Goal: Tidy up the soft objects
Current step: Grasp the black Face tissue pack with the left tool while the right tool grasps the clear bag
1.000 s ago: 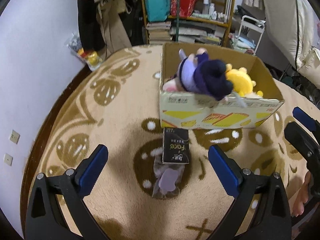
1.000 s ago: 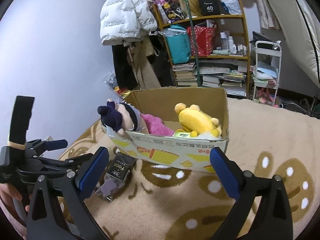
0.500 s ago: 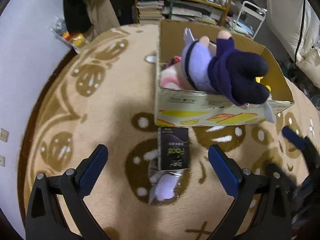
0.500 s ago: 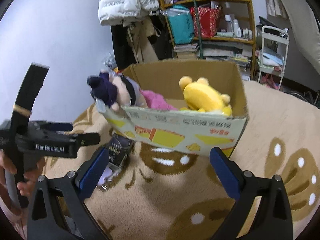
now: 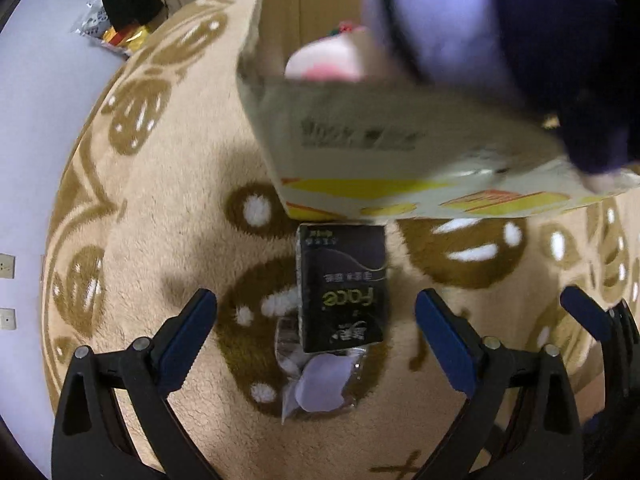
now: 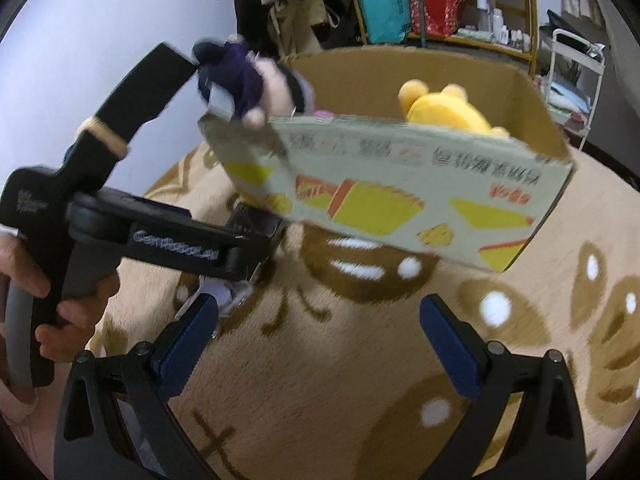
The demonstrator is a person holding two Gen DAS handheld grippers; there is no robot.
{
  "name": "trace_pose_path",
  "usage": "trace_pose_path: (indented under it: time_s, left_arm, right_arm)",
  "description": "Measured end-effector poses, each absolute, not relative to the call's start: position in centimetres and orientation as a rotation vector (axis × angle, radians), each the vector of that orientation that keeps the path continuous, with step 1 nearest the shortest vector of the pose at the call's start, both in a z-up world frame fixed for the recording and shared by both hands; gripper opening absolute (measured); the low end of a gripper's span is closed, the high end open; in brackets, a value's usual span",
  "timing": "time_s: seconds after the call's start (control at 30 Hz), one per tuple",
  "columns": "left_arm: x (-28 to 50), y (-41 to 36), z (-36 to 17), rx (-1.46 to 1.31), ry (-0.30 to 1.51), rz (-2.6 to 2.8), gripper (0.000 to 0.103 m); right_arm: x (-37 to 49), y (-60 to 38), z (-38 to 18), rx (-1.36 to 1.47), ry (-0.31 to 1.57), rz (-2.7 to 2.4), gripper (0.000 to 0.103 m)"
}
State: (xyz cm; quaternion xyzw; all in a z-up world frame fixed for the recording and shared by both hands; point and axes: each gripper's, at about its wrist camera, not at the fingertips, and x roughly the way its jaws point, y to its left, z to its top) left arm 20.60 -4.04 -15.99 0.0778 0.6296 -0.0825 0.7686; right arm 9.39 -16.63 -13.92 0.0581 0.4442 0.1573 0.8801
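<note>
Compared with a second ago, both of your grippers sit lower and closer to the rug, and the cardboard box (image 5: 400,152) now fills the upper right of the left wrist view, blurred and far larger than before. The black tissue pack (image 5: 342,284), which lay small in the middle of the frame, now lies large at the centre, its top edge touching the foot of the box. The clear bag with a lilac thing inside (image 5: 320,380) lies just below the pack, partly under it.

Your left gripper (image 5: 316,344) points almost straight down at the rug (image 5: 168,208). Its jaws have just been closing a little, yet they stand wide, one blue pad on either side of the pack and bag, touching neither and gripping nothing.

Your right gripper (image 6: 318,344) tilts down at a slant toward the box front. Its jaws are spread wide over bare rug with nothing between them. At the left of that view your hand (image 6: 44,292) wraps the handle of the left gripper.

The purple doll (image 6: 244,80) hangs over the box's upper left corner, and the yellow plush toy (image 6: 444,110) lies inside the box, top centre of the right wrist view.
</note>
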Motion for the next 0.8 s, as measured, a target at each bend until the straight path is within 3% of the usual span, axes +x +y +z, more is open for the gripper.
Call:
trace_pose_path:
  time_s: [0.2,0.47,0.67,0.8]
  left_arm:
    - [20.9,-4.0,-16.7,0.154,1.372,-0.173,0.084]
    - [21.5,-4.0,-17.5,0.143,1.387,-0.176,0.046]
    - [21.1,-2.2,-17.0,0.139,1.350,-0.119,0.045]
    - [20.5,-0.8,-16.3,0.103,1.350,-0.102,0.045]
  right_arm:
    - [9.3,-15.3,-15.4,0.125,0.962,0.356,0.103]
    - [10.2,-14.4,-16.4,0.156,0.967,0.373,0.103]
    - [10.8,-13.1,-16.8,0.168,0.961,0.388,0.103]
    - [11.1,-12.4,-17.1,0.179,0.970,0.396,0.097]
